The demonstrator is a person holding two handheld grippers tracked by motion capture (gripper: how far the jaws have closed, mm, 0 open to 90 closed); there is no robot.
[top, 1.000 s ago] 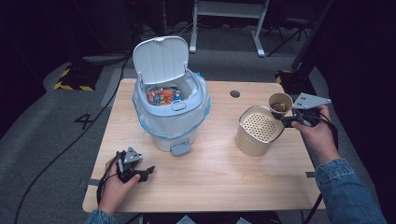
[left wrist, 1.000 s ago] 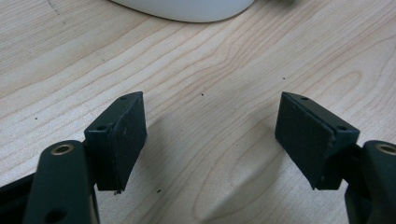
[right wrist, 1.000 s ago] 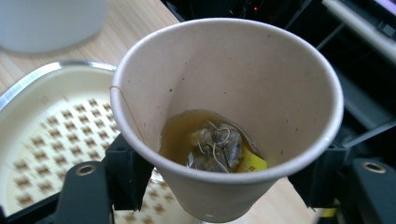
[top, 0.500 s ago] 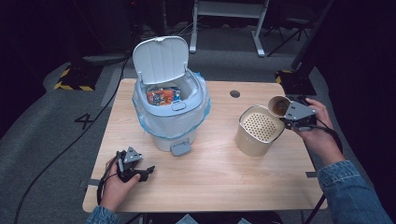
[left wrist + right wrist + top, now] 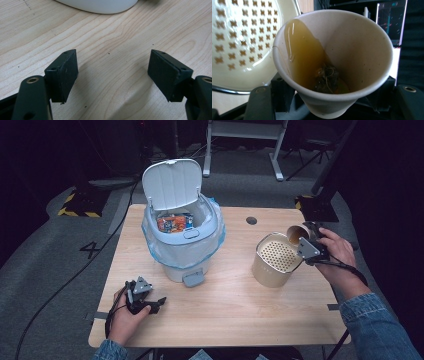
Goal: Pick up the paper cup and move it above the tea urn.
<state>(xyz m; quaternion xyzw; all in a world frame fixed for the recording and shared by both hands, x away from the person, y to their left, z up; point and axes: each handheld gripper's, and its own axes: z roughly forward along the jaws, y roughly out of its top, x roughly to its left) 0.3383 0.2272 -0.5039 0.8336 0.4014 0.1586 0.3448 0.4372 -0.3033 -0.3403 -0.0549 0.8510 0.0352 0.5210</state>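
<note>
**Paper cup tips toward perforated canister**

Since the earlier frame, the right gripper (image 5: 303, 241) has carried the paper cup (image 5: 297, 233) in from the table's right edge to the rim of the cream canister (image 5: 272, 261), and the cup has gone from upright to tilted, its mouth now leaning toward the canister's perforated top. The jaws have just been closing, with the cup between them; they now clamp the cup's lower wall from both sides. In the right gripper view the paper cup (image 5: 342, 62) lies over on its side, amber liquid (image 5: 302, 52) running up the lower wall toward the lip, and a dark wet clump (image 5: 325, 78) sits at the bottom. Just beside the lip is the canister's glossy lid (image 5: 247, 45), patterned with rows of small cross-shaped holes.

The left gripper (image 5: 144, 301) rests low on the wooden table (image 5: 235, 315) near the front left corner, held in the person's hand; the left gripper view shows its two black pads (image 5: 63, 75) standing wide apart over bare wood, nothing between them.

At the middle of the table stands a white pedal bin (image 5: 182, 247) lined with a pale blue bag, its lid up, a colourful wrapper (image 5: 172, 222) lying inside. The bin is well apart from both grippers.
</note>
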